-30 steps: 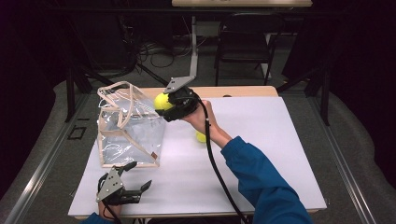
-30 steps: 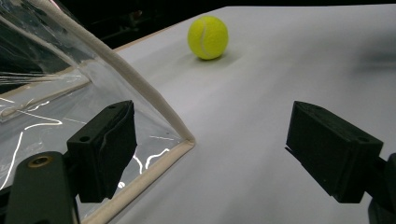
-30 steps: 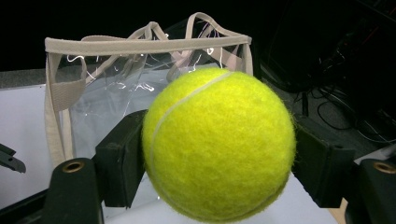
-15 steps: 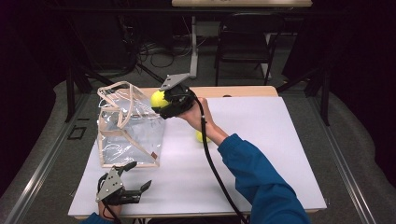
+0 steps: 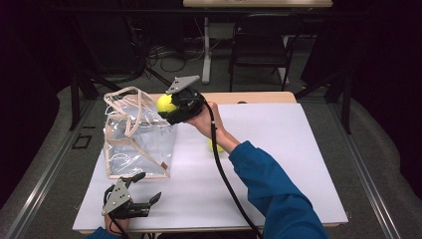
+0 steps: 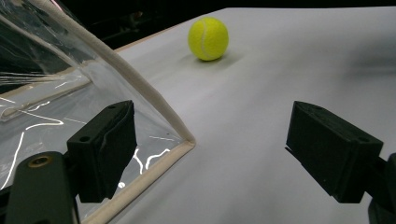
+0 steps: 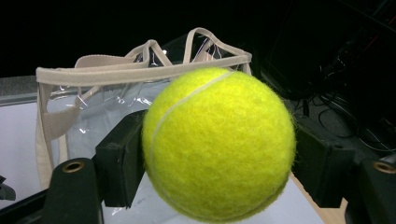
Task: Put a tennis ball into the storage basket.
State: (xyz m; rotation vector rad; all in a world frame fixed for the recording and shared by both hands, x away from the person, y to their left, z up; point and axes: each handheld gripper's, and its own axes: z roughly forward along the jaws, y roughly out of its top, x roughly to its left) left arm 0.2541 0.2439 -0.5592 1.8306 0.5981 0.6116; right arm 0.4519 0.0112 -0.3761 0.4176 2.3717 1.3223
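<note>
A yellow tennis ball (image 5: 165, 103) was grasped between the pads of the right tongs (image 5: 171, 107) and held just above the far right rim of the clear plastic bag (image 5: 137, 137), apparently so that it could be dropped through the open top. The bag stood upright at the left of the white tabletop (image 5: 278, 149), its beige straps raised. The left tongs (image 5: 144, 191) were rested released on the near left edge, close to the bag's near corner, perhaps to steady it. A second ball (image 6: 208, 38) was left lying on the tabletop to the right of the bag, likely awaiting its turn.
</note>
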